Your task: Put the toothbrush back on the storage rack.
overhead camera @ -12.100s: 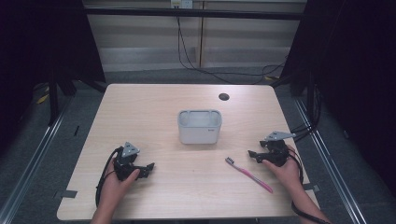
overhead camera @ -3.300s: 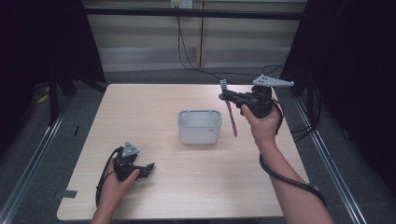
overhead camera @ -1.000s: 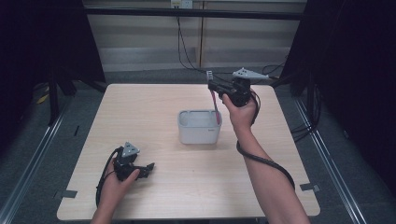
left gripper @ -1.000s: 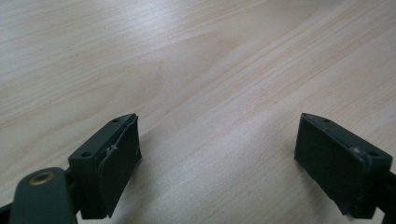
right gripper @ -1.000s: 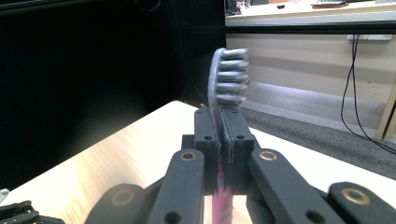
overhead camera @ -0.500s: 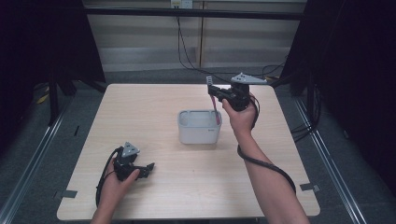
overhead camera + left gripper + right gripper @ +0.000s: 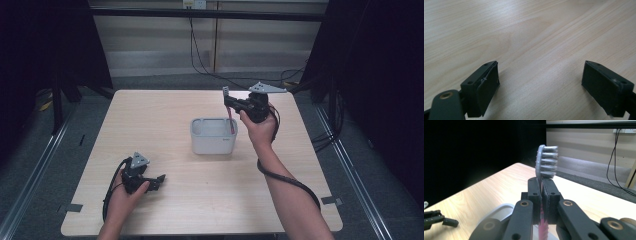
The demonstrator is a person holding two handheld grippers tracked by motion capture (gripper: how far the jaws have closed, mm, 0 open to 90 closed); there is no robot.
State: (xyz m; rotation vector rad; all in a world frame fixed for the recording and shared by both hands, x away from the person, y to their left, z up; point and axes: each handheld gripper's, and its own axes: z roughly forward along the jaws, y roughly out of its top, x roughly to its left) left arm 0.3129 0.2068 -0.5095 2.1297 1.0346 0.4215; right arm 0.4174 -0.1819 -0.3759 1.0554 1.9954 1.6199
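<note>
In the high view the right gripper (image 7: 231,101) hung above the far right corner of a white tub (image 7: 213,135), which stood near the middle of the pale wooden table (image 7: 150,120). Its jaws were clamped together on a toothbrush (image 7: 229,107), held upright: the grey head stuck up above the jaws toward twelve o'clock, and the pink handle ran down toward six o'clock, its lower end inside the tub against the right-hand wall. In the right gripper view the two black jaws pressed flat against the thin neck of the toothbrush (image 7: 547,161), with the bristles facing three o'clock and the ribbed pink handle showing below the pads; part of the tub's (image 7: 499,213) pale rim showed beneath the jaws, at about seven o'clock. The left gripper (image 7: 156,181) rested on the table near the front edge, at about seven o'clock from the tub and well apart from it, gripped by the person's left hand (image 7: 129,192). In the left gripper view its jaws stood wide apart over bare wood with nothing between them. That same left gripper (image 7: 439,220) also appeared low at nine o'clock in the right gripper view.
</note>
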